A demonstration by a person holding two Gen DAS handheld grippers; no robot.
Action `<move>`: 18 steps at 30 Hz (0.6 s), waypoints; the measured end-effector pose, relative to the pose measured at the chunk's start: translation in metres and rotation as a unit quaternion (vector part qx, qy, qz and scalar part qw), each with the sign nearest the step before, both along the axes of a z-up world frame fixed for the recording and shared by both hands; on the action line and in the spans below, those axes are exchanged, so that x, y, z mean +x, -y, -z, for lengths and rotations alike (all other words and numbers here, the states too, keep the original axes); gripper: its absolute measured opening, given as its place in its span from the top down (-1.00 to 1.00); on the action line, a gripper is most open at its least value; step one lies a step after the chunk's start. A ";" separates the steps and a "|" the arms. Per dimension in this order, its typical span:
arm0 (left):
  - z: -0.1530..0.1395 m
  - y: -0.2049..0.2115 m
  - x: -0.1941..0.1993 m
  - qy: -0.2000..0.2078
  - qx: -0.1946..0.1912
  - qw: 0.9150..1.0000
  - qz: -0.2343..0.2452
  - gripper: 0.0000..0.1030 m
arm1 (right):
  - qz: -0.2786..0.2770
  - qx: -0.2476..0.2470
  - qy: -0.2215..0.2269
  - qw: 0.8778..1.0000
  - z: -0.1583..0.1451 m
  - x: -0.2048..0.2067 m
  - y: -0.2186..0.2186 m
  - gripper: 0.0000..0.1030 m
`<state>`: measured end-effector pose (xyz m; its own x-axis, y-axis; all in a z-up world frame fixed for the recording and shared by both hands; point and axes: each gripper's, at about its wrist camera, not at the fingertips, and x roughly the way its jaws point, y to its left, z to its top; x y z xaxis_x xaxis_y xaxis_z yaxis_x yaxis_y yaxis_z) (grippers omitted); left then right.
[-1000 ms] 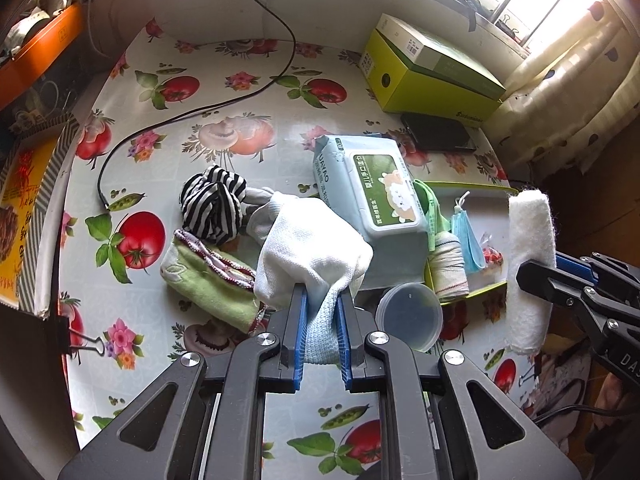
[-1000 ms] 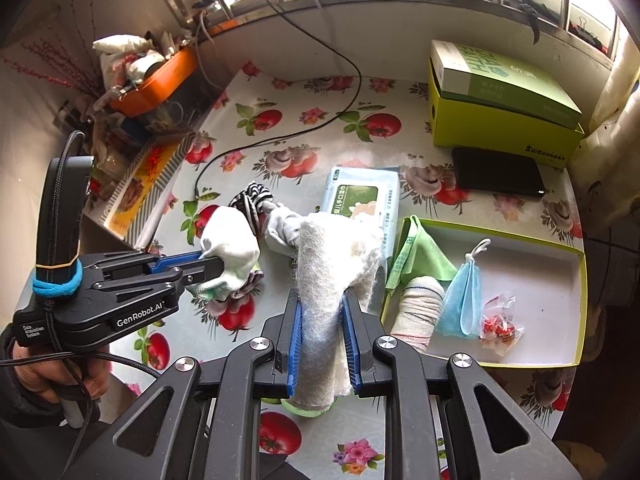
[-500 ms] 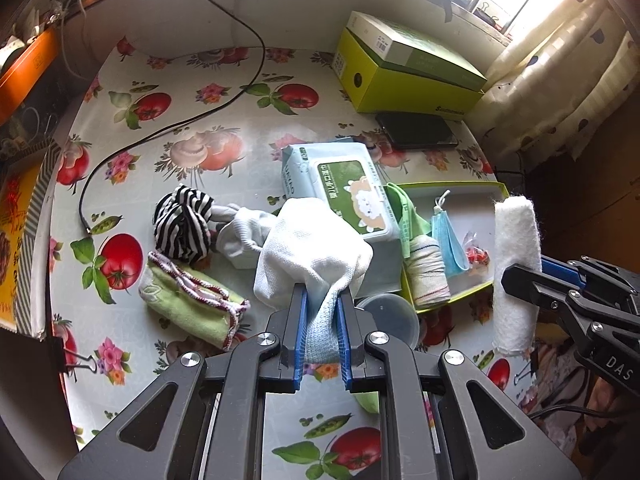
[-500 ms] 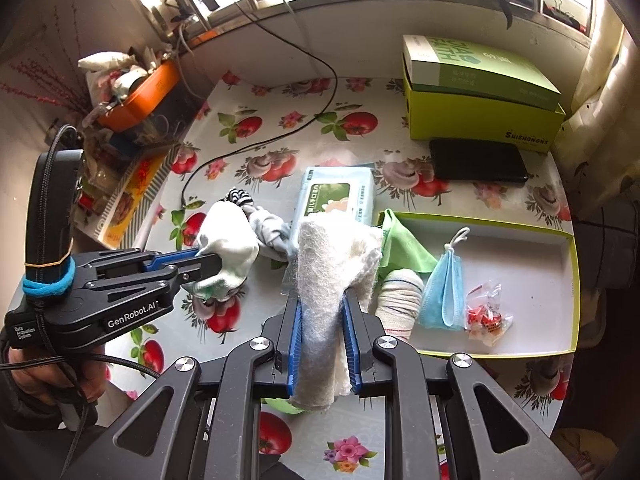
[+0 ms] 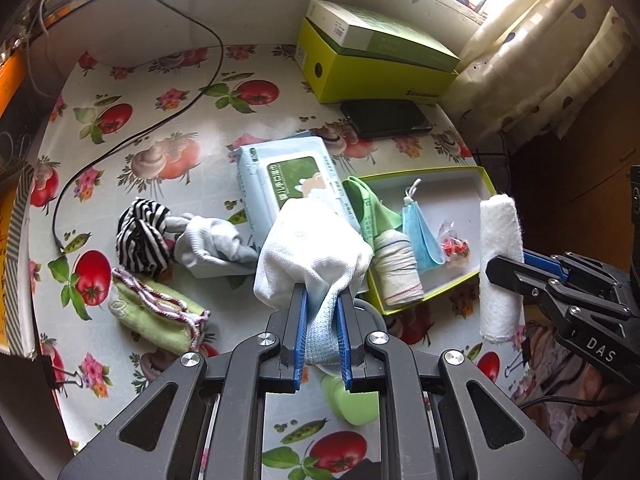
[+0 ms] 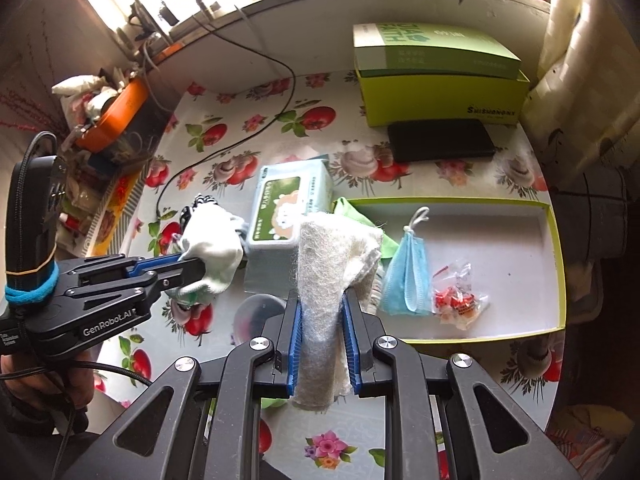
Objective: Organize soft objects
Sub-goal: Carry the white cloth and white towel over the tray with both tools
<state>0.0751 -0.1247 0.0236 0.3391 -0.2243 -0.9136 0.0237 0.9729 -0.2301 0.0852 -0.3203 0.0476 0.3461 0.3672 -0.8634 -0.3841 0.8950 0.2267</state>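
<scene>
My left gripper [image 5: 322, 316] is shut on a white sock bundle [image 5: 312, 248] held above the table near the wipes pack [image 5: 288, 176]. My right gripper [image 6: 322, 312] is shut on a rolled white towel [image 6: 332, 252], held above the near left corner of the green-rimmed tray [image 6: 558, 264]. The tray holds a green cloth [image 5: 370, 212], a rolled striped-edge cloth [image 5: 398, 268], a blue face mask [image 6: 406, 276] and a small bag of red bits [image 6: 456, 300]. On the table lie a striped sock ball [image 5: 140, 236], a grey sock [image 5: 212, 246] and a folded green cloth [image 5: 156, 316].
A green box [image 6: 436, 76] and a black phone-like slab [image 6: 440, 140] sit at the back. A black cable [image 5: 132, 132] runs across the tablecloth. A clear round lid [image 6: 256, 316] and a light green object [image 5: 352, 400] lie near the front edge. Shelf clutter stands at left [image 6: 108, 120].
Both grippers have drawn back and risen a little with their cloths; the view has shifted so the tray and table sit farther off. The right gripper now hangs more over the tray's left end.
</scene>
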 end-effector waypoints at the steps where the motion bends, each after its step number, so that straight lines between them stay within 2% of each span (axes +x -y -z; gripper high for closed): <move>1: 0.000 0.003 0.001 -0.001 -0.001 1.000 0.004 0.72 | 0.005 0.000 -0.002 1.000 0.002 0.001 0.004 0.65; 18: 0.008 0.064 0.036 -0.014 0.001 0.997 0.071 0.72 | 0.075 -0.008 -0.014 0.997 0.026 0.033 0.069 0.65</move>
<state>0.1108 -0.1890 0.0152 0.2790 -0.2656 -0.9228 0.1549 0.9608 -0.2298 0.1182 -0.3896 0.0213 0.3717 0.2989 -0.8789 -0.2398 0.9455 0.2202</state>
